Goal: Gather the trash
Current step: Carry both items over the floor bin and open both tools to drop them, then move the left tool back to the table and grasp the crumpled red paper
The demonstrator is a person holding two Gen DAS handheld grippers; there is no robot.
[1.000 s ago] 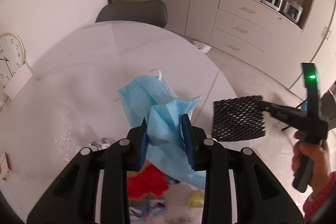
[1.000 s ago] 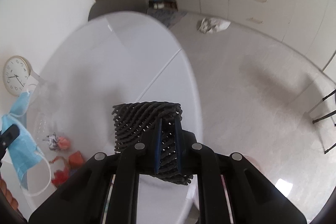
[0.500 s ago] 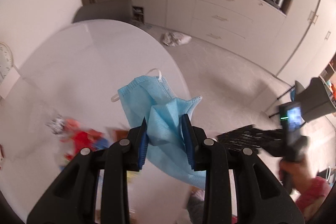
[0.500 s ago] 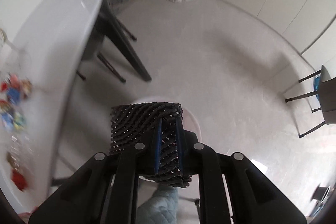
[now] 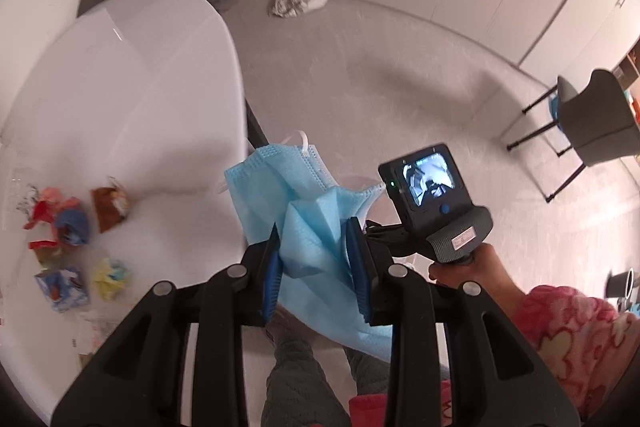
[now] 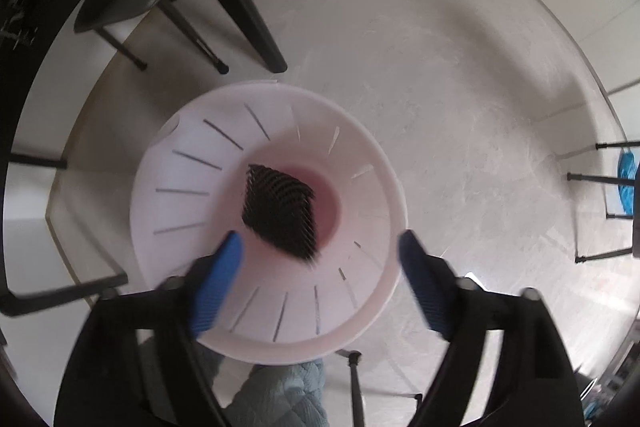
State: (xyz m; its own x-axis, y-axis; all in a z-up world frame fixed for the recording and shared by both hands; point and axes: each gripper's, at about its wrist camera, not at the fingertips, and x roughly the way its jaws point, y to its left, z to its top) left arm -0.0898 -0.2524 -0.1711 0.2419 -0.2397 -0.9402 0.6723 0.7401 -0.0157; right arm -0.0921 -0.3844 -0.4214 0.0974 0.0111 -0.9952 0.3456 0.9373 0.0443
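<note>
Blue face mask [image 5: 304, 215]: pleated non-woven fabric, crumpled into folds, with a white ear loop at its top edge. It is pinched between the blue-padded fingers of the left gripper [image 5: 316, 263], whose jaws are pressed onto the fabric; the mask hangs beyond the rim of the white table [image 5: 132, 79], over the floor.

Black mesh piece [image 6: 280, 211]: a net-like foam sleeve with open diamond weave, roughly rectangular. It lies free at the bottom of the white bin [image 6: 200, 155], on the bin's pinkish base.

The bin is round, smooth plastic, with narrow vertical slits around its wall. It stands on the pale floor beside dark chair legs.

Right gripper [image 6: 320, 263]: jaws spread wide, empty, one blue pad at each side above the bin's near rim. Slight motion blur prevents telling whether the pads touch the rim.

On the table, well apart from the mask, lie crumpled wrappers [image 5: 68, 227] in red, blue, brown and yellow.
</note>
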